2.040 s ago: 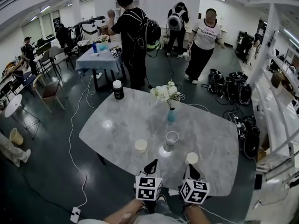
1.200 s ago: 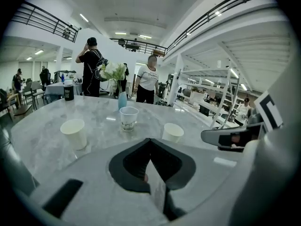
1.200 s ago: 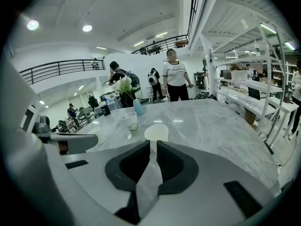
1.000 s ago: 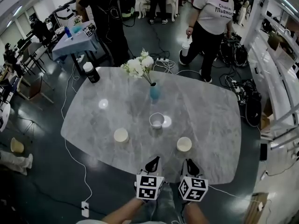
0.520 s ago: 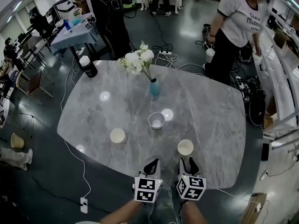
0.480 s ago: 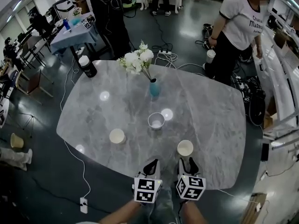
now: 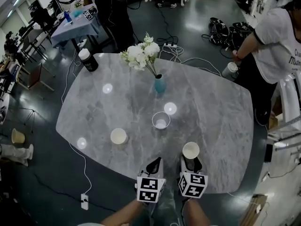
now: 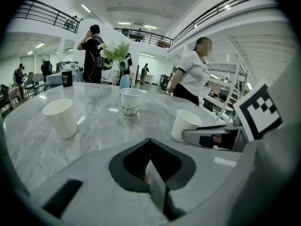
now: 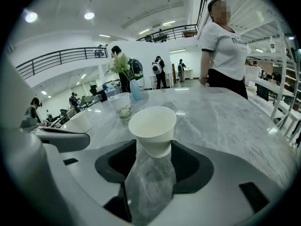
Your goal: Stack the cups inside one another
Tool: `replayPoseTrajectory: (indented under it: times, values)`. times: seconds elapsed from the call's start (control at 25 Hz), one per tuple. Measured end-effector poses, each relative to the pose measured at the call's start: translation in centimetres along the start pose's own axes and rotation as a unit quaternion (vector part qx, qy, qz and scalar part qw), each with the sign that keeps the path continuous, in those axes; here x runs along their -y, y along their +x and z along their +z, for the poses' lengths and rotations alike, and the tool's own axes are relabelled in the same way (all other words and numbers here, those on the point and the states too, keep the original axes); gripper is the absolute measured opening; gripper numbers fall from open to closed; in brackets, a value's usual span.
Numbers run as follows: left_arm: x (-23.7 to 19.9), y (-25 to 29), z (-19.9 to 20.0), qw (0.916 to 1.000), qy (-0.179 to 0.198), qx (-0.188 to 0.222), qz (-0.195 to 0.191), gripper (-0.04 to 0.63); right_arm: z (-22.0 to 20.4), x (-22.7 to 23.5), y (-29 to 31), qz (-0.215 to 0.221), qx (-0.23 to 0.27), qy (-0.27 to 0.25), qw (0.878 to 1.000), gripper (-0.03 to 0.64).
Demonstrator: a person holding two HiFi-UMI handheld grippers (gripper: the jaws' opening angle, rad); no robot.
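Note:
Three cups stand on the grey marble table [image 7: 216, 112]. A white paper cup [image 7: 118, 136] is at the left, a clear printed cup [image 7: 161, 120] in the middle, and a second white paper cup [image 7: 190, 150] at the near right. My right gripper [image 7: 190, 162] is opening, and that near right cup [image 9: 153, 128] stands upright between its jaw tips, not pinched. My left gripper [image 7: 154, 164] is shut and empty beside it, over the table's near edge. From the left gripper [image 8: 150, 141] I see the left white cup [image 8: 60, 117], the clear cup [image 8: 130, 102] and the right cup [image 8: 185, 125].
A blue vase [image 7: 160, 84] with white flowers stands behind the clear cup. At the far left corner is a dark canister [image 7: 87, 60]. A person in a white shirt [image 7: 277, 46] stands at the table's right. Cables and bags lie on the floor behind it.
Both grippers came down and forward to the table's near edge. The right jaws went from shut to open around the near right cup. The person in white walked to the right.

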State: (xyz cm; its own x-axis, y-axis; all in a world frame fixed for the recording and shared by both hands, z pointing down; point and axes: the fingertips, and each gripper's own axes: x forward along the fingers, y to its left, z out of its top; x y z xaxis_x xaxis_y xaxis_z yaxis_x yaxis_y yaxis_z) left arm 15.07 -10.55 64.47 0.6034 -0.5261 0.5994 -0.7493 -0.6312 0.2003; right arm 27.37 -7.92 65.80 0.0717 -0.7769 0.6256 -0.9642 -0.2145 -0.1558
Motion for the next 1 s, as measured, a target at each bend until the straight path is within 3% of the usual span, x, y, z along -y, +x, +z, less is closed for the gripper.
replayPoseTrajectory:
  times: [0.56, 1.0]
  values:
    - [-0.9, 0.9, -0.5, 0.9999, -0.006, -0.014, 0.005, -0.003, 0.2, 0.5, 0.9, -0.003, 0.008, -0.011, 1.0, 0.19]
    - [-1.1, 0.0, 0.3, 0.9998, -0.017, 0.0, 0.013, -0.003, 1.1, 0.0, -0.6, 0.004, 0.022, -0.013, 1.0, 0.19]
